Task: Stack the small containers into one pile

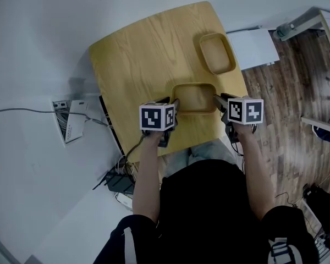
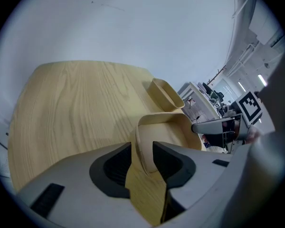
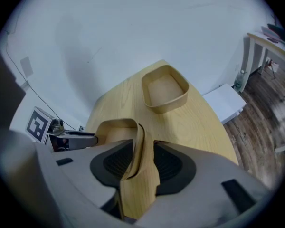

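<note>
Two shallow wooden containers rest on the round-cornered wooden table (image 1: 137, 59). The near container (image 1: 193, 98) lies close to the table's front edge, and the far container (image 1: 216, 53) sits apart at the back right. My left gripper (image 1: 175, 106) straddles the near container's left wall (image 2: 141, 148), jaws open and loose around it. My right gripper (image 1: 219, 102) straddles the right wall (image 3: 138, 146) in the same way, open. The far container (image 3: 164, 91) stands alone with nothing in it, as the left gripper view (image 2: 165, 95) also shows.
A white box (image 1: 256, 47) stands beside the table's right edge, over the wooden floor (image 1: 297, 125). Cables and a white power unit (image 1: 71, 120) lie on the floor to the left, with black devices (image 1: 120, 180) near the table's front left.
</note>
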Tool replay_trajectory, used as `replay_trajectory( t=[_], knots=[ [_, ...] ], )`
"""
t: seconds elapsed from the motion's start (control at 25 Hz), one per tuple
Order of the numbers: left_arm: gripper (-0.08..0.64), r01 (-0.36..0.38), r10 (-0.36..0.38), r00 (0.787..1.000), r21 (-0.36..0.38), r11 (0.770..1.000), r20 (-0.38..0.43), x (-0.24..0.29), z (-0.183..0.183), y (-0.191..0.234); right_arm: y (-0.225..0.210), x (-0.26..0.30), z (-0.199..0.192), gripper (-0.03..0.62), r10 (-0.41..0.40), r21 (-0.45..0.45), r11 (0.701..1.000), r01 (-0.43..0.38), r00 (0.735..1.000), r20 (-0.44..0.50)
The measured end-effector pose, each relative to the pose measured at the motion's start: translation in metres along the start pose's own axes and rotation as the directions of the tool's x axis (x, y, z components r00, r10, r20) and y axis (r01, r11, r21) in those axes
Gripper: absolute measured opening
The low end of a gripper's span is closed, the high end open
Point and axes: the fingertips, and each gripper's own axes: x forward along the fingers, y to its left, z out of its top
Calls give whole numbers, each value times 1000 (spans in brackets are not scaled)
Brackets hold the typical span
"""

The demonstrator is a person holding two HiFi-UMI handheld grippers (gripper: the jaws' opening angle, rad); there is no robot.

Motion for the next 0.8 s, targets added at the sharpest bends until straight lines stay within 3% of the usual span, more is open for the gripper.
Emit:
replay_trajectory(
  t=[0.8],
  knots=[
    [110,-5,5,999,15,1000,-47,30,-12,0,-5,28,-18,101,85,64,994,-83,996,-31]
  ],
)
